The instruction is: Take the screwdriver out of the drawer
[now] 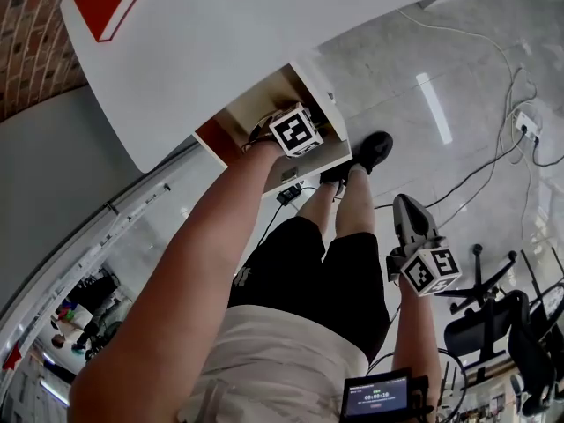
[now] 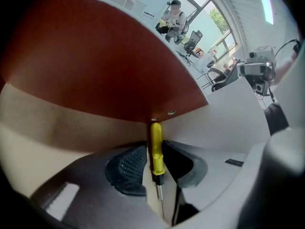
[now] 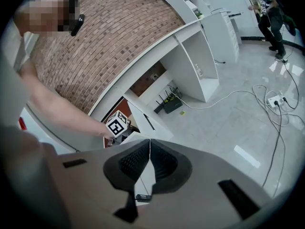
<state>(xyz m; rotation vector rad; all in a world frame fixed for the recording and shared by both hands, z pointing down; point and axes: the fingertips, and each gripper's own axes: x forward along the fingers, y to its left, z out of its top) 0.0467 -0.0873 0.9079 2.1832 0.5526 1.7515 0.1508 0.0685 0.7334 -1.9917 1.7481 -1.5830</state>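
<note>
Grasping is the step in hand. The left tongs (image 2: 156,147) reach down into the open drawer (image 1: 249,104) beneath the white surface (image 1: 264,25), and they have the screwdriver (image 2: 157,149) between them. In the left gripper view its yellow handle stands in the narrow gap between the two ribbed pads, with both pads set against its sides. I read that as a closed hold on the handle, the tongs only as far apart as the handle is thick. The handle's far end points toward the drawer corner, where the red-brown panel (image 2: 95,56) meets the pale walls. The thin metal shaft runs back toward the base of the tongs. The screwdriver is therefore inside the drawer, not yet lifted clear. The right tongs (image 3: 149,144) hang well apart from the drawer, low beside the person's leg over the pale floor (image 1: 423,77). Their tips are pressed together with nothing between them. The next move, as I judge it, is a straight draw up and back out of the drawer opening. The grip should stay firm so the slim, smooth handle does not pivot or slip. The path also needs to keep the shaft clear of the drawer's front wall. The right tongs seem to have no part to play.
</note>
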